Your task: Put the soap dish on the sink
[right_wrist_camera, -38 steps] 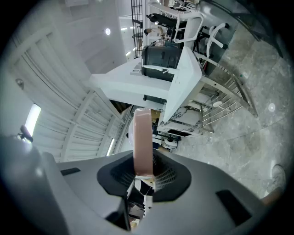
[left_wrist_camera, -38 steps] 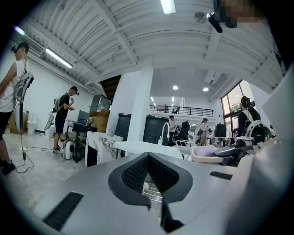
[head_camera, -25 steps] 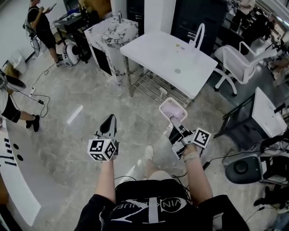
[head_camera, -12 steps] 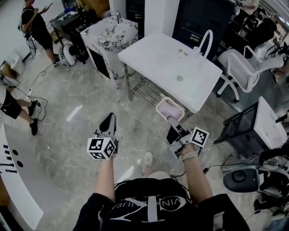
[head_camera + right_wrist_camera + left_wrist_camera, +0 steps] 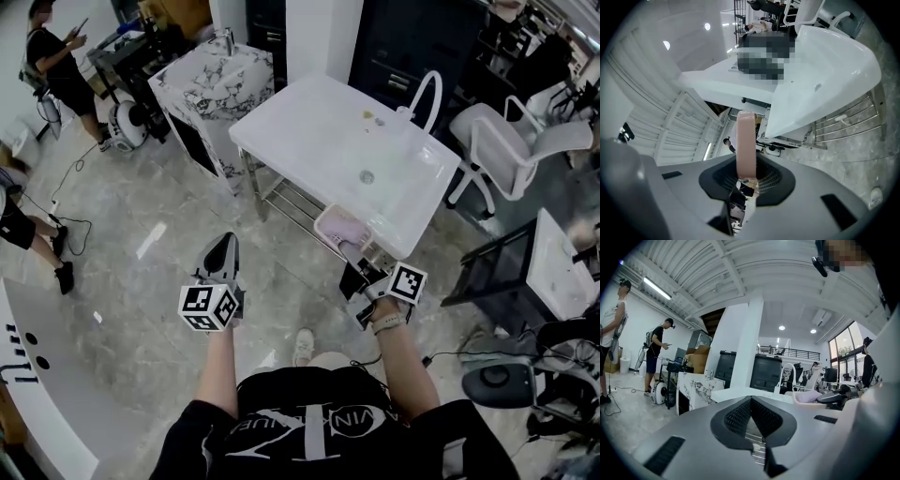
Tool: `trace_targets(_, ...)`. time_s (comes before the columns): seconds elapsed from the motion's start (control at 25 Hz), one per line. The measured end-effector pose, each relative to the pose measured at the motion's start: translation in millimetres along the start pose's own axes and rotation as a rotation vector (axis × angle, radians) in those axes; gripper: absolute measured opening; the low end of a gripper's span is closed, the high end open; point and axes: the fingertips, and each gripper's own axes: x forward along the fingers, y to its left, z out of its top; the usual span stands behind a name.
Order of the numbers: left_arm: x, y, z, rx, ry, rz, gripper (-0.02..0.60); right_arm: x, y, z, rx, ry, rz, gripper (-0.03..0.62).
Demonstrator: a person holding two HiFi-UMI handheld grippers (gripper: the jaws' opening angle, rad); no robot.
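Note:
In the head view the white sink (image 5: pixel 309 131) stands ahead on a metal frame, with a curved faucet (image 5: pixel 427 89) at its far right. My right gripper (image 5: pixel 354 251) is shut on the near rim of a pink soap dish (image 5: pixel 342 225), which hangs level at the sink's front edge. The right gripper view shows the soap dish (image 5: pixel 746 140) edge-on between the pads, with the sink (image 5: pixel 820 70) beyond. My left gripper (image 5: pixel 225 249) is shut and holds nothing, out over the floor left of the sink. From the left gripper (image 5: pixel 751 400) view, the soap dish (image 5: pixel 808 397) shows at the right.
A marble-patterned cabinet (image 5: pixel 211 80) stands left of the sink. A wire shelf (image 5: pixel 295 206) runs under the sink. White chairs (image 5: pixel 511 141) are at the back right, a black stand (image 5: pixel 506 272) at the right. People (image 5: pixel 52 61) and floor cables (image 5: pixel 66 225) are at the left.
Both grippers have moved forward toward the sink. The soap dish, earlier over the floor short of the sink, is now at its front edge. Both grips are unchanged.

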Motion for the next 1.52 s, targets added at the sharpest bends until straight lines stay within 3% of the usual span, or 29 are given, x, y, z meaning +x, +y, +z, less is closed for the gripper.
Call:
trace_targets(0.64, 103.7, -2.9, -0.7, -0.001, 0.023, -0.075, 0.015, 51.9, -21.6, 56.4, 0.047, -0.023, -0.026, 0.087)
trace_targets(1.52, 281.3, 60.6, 28.0, 0.022, 0.07, -0.283, 0.014, 165.9, -44.6, 130.7, 0.049, -0.177, -0.096, 0.087)
